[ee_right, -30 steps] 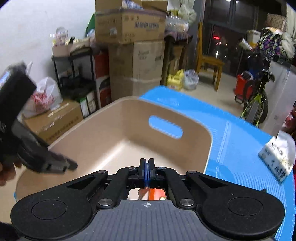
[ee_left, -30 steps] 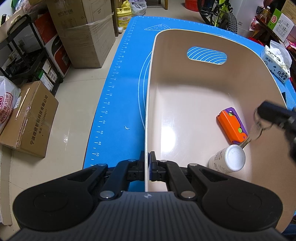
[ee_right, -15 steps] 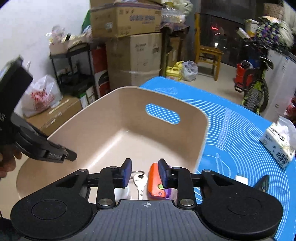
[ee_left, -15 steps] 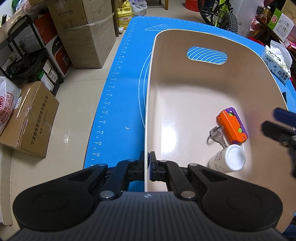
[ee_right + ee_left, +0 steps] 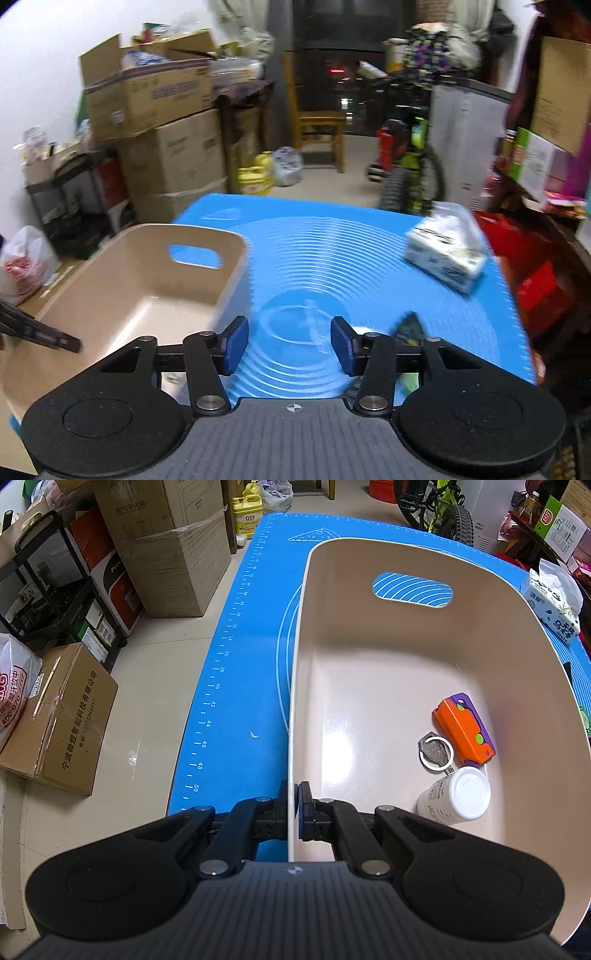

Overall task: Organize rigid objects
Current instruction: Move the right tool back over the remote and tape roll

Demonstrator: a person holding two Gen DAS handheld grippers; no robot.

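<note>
Left wrist view, my blue-matted surface [image 5: 236,672], beige bin [image 5: 369,686] on it, left gripper [image 5: 294,812] fingers pinching its near rim, inside I see orange case [image 5: 463,733], white bottle [image 5: 456,800], key [image 5: 436,752], right gripper [image 5: 289,343] fingers just opening, spread, nothing between.

one beige plastic bin with a cut-out handle [image 5: 406,657], and three things in it: one orange-and-purple block-shaped toy [image 5: 463,729], one silver key on a ring [image 5: 436,752], one white capped bottle [image 5: 456,800]. one blue ruled mat [image 5: 236,686], one tissue pack [image 5: 445,254]. perhaps one dark object [image 5: 408,328], too blurred to name.
</note>
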